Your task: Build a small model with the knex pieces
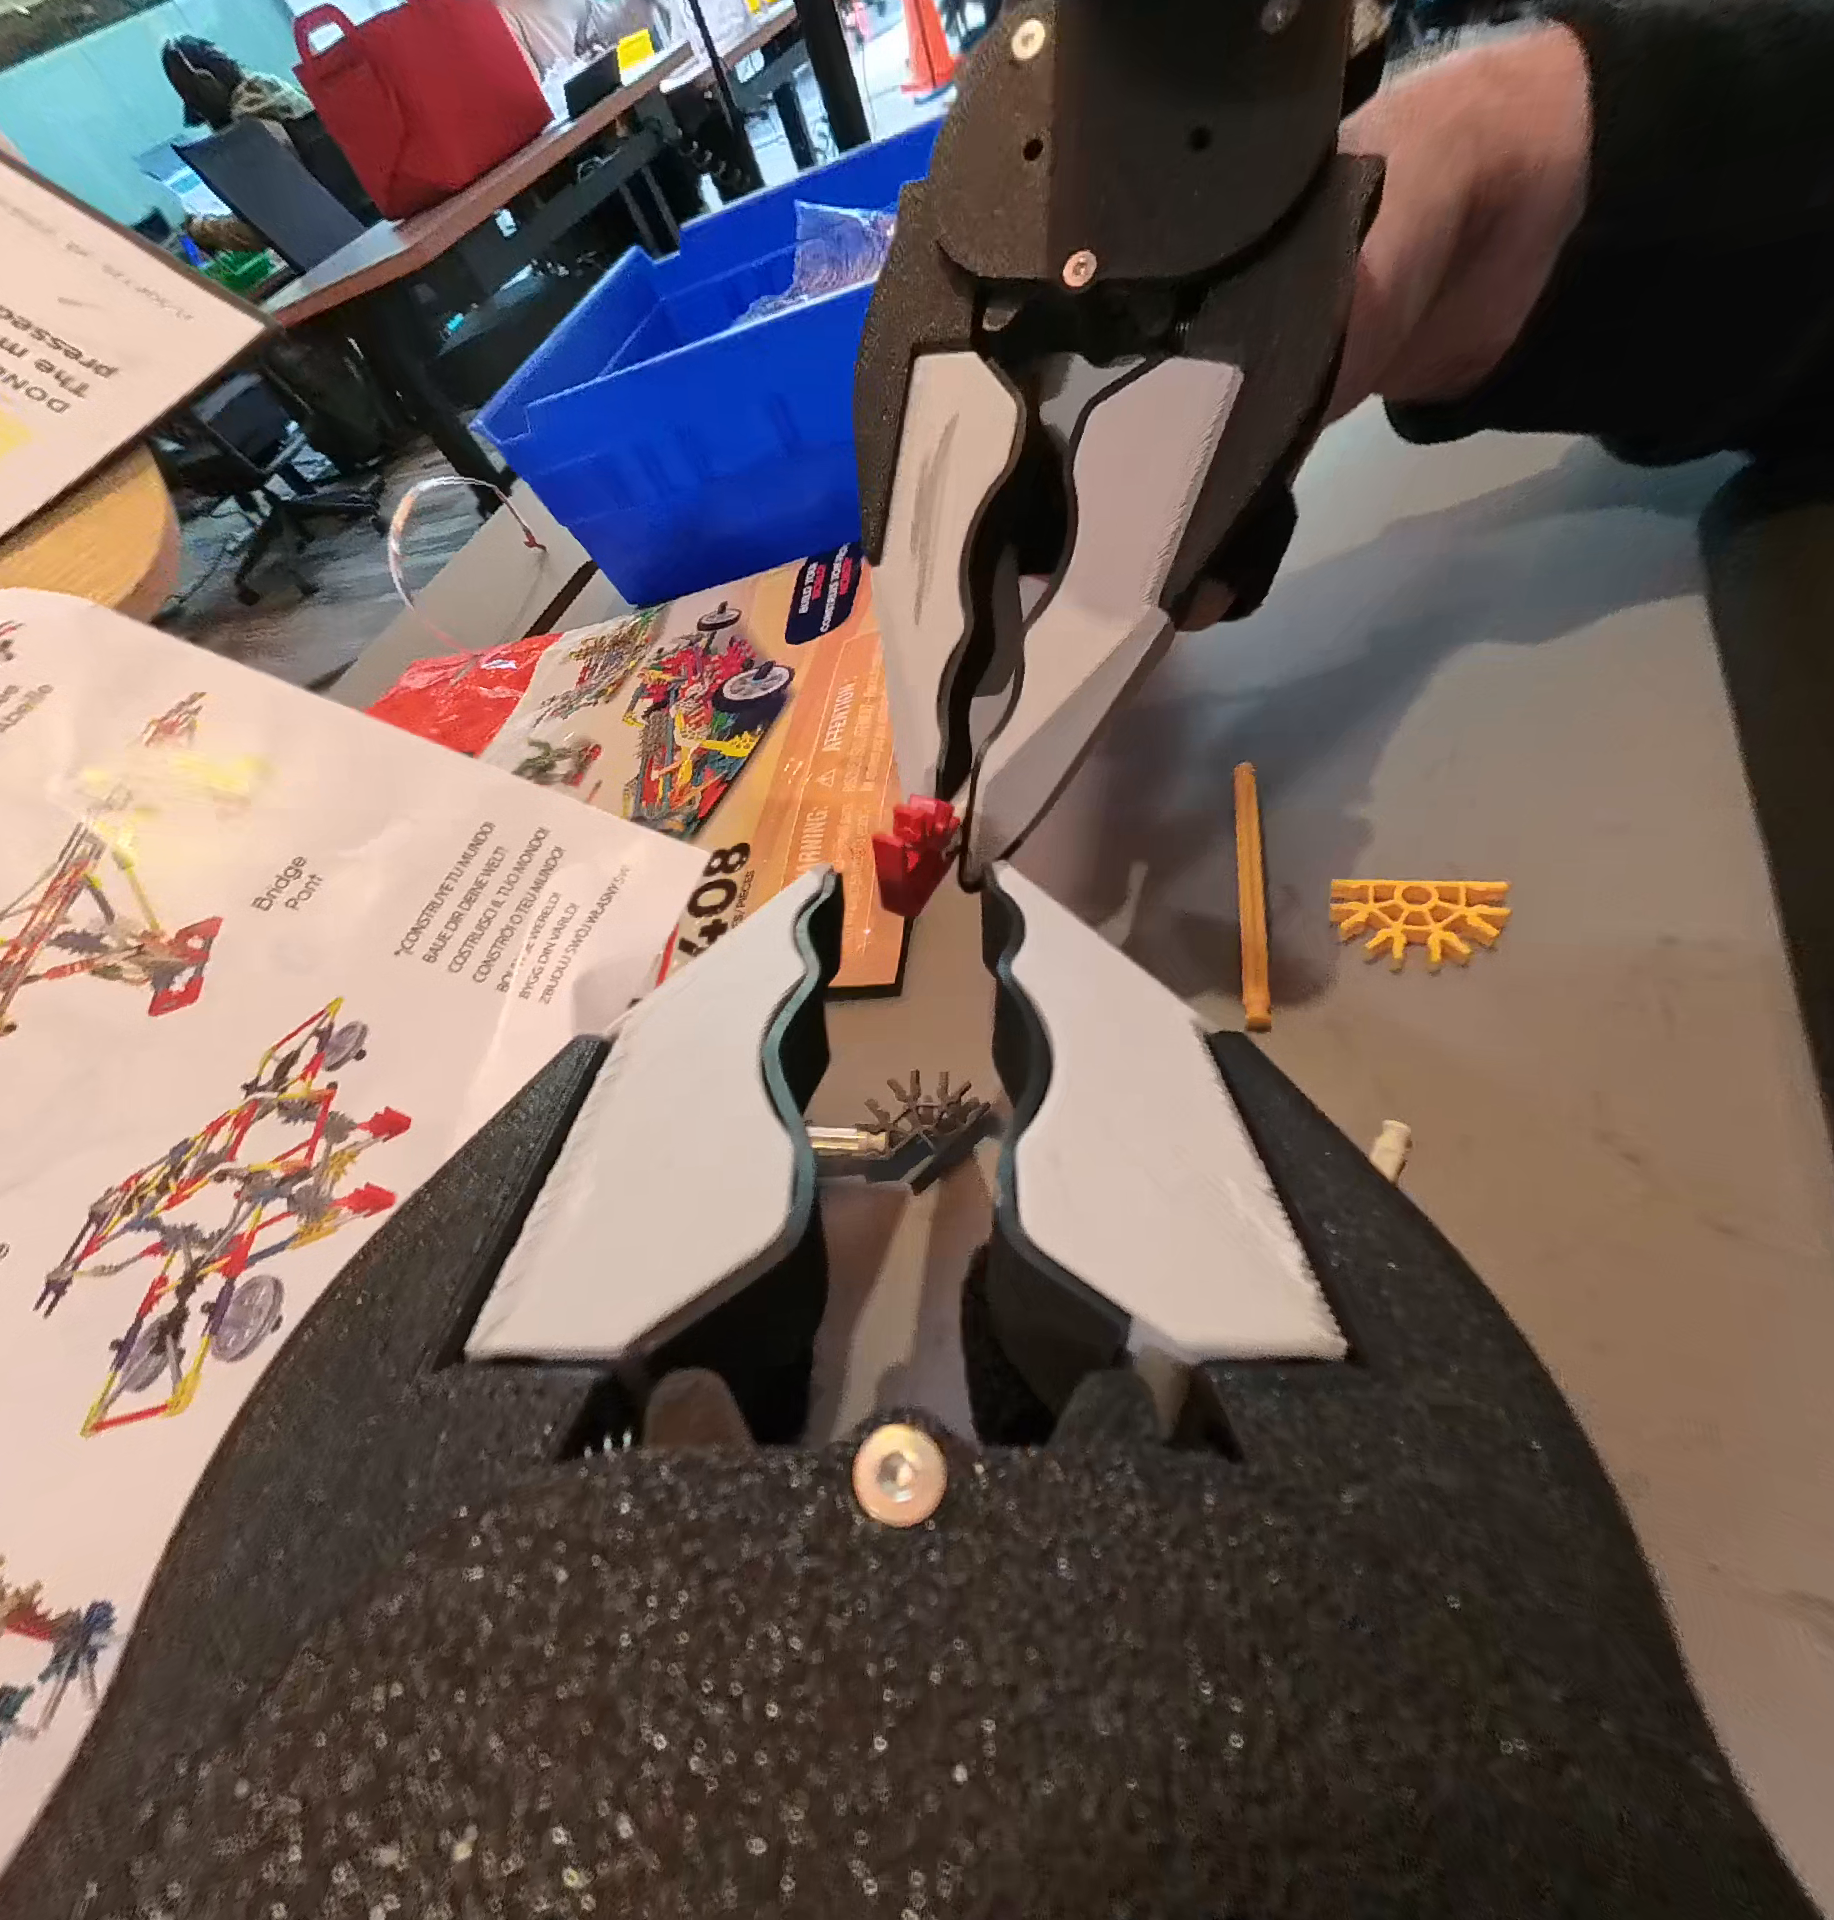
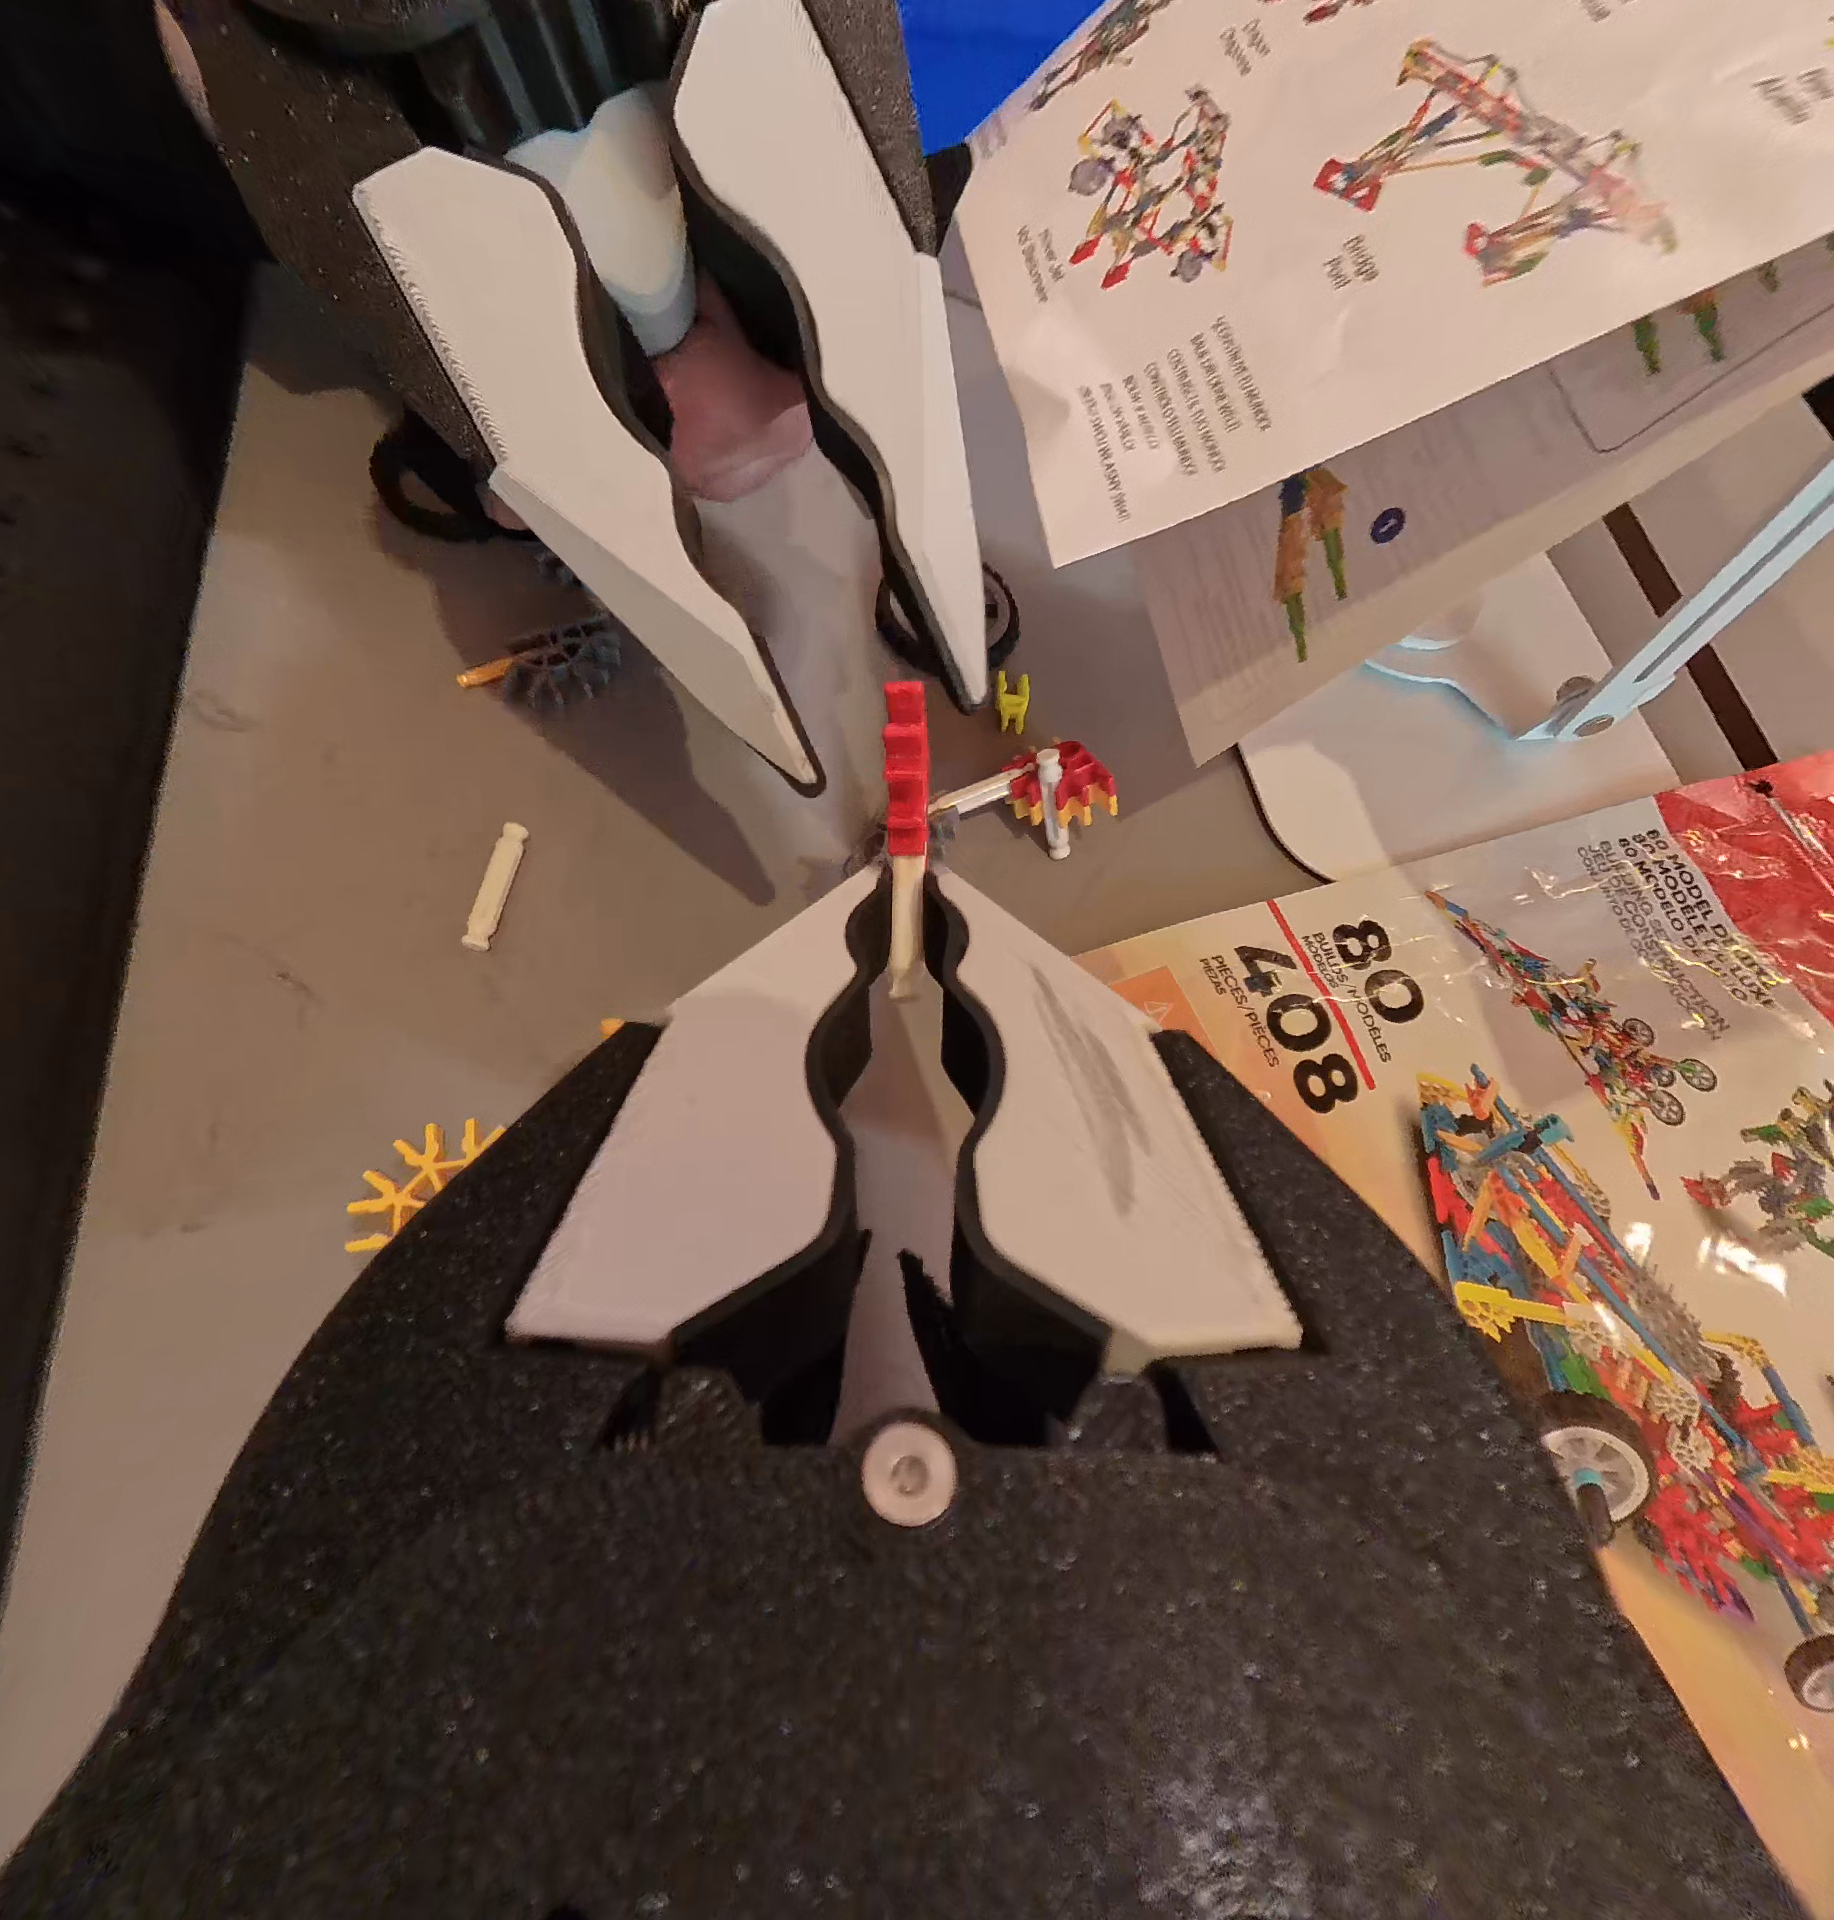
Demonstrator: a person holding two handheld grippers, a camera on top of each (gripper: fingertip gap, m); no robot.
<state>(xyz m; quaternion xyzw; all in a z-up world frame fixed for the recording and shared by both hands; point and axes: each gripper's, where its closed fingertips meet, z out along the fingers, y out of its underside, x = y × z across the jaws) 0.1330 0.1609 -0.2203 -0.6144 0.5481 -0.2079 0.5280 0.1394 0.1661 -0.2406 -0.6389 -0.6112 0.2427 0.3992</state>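
Note:
My right gripper (image 2: 906, 883) is shut on a short white rod (image 2: 902, 940) with a red connector (image 2: 905, 764) on its far end. In the left wrist view it comes down from above (image 1: 960, 831), and the red connector (image 1: 913, 847) hangs at its tips. My left gripper (image 1: 913, 883) is open and empty, with its fingertips on either side of the red connector and apart from it. It shows from the front in the right wrist view (image 2: 892, 732). A grey connector with a white rod (image 1: 923, 1127) lies on the grey table (image 1: 1515, 1143) between the left fingers.
Loose parts lie about: a yellow half-round connector (image 1: 1417, 920), an orange rod (image 1: 1248, 894), a white rod (image 2: 494, 885), a red-and-yellow assembly (image 2: 1053, 795) and a black tyre (image 2: 944, 623). An instruction sheet (image 1: 269, 935), a printed kit bag (image 2: 1515, 1143) and a blue bin (image 1: 684, 436) are to the left. My left and right fingertips are right by each other.

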